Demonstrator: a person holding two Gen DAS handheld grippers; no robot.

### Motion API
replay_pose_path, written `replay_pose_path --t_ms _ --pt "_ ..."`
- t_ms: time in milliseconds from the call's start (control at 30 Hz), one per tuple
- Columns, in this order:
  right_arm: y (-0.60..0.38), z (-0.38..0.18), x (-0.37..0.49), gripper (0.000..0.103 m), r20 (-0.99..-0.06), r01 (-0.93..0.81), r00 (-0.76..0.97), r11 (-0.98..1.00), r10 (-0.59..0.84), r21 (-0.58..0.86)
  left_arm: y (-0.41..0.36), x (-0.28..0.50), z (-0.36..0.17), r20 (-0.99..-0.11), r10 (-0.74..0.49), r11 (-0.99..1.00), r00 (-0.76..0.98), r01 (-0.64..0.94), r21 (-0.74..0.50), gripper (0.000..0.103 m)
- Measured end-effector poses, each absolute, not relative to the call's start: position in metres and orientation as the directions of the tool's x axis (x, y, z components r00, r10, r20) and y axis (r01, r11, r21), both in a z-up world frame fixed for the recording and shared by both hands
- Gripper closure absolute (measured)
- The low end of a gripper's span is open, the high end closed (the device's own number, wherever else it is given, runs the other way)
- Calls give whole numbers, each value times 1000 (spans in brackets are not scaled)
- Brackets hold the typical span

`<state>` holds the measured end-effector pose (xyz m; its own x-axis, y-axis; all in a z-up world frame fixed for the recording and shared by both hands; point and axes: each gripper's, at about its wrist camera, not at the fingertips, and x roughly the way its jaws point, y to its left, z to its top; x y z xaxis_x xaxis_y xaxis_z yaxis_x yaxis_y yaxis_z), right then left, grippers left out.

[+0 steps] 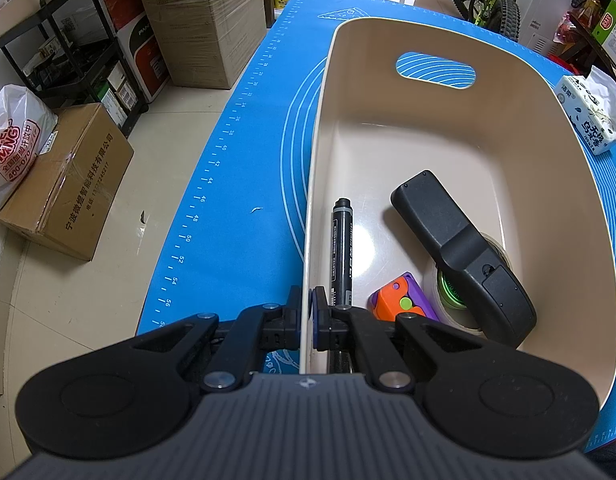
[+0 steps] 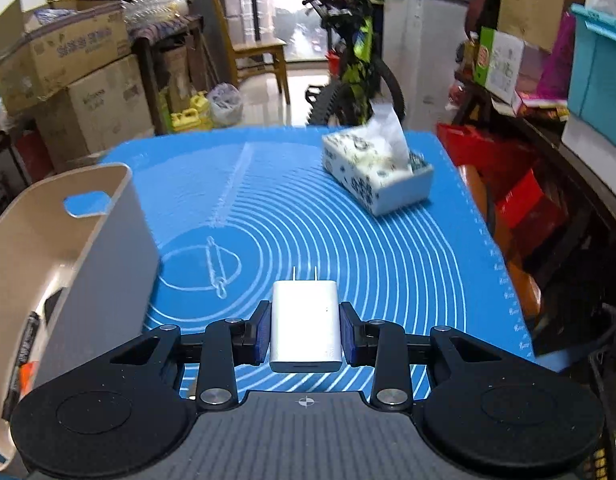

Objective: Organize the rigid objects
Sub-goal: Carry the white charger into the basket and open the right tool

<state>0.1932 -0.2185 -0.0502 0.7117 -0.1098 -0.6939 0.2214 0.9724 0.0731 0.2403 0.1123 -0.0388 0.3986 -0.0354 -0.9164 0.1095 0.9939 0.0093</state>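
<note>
My left gripper (image 1: pixel 309 312) is shut on the left wall of the beige basket (image 1: pixel 508 152), one pad outside and one inside. In the basket lie a black marker (image 1: pixel 342 248), a black remote-like device (image 1: pixel 460 248), an orange and purple toy (image 1: pixel 404 300) and a roll of clear tape (image 1: pixel 454 300) partly under the device. My right gripper (image 2: pixel 305 332) is shut on a white plug charger (image 2: pixel 305 328), prongs pointing away, held above the blue mat (image 2: pixel 348 240). The basket (image 2: pixel 103 216) stands to the left of that gripper.
A tissue box (image 2: pixel 382 176) sits at the mat's far right, also the tissue box (image 1: pixel 592 116) beyond the basket's right rim. Cardboard boxes (image 1: pixel 195 24), a black shelf (image 1: pixel 67 52) and a bicycle (image 2: pixel 356 68) stand on the floor around the table.
</note>
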Motion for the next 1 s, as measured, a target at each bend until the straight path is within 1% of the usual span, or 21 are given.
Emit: replay_pose_path --t_ms 367,667,800,1000 --pt "-197 -1 183 60 -596 118 802 988 -39 95 112 240 -39 -916 -36 994 399 110 9 97" --pt "-160 11 195 60 -543 35 839 994 28 107 113 240 -39 -916 -35 994 399 110 10 97" --pt "-133 10 205 60 -533 -17 843 994 74 111 113 240 -38 -916 -33 994 399 110 12 97" --pt "-87 2 220 60 -553 -105 820 989 148 108 113 240 -38 -916 -34 994 399 110 11 97"
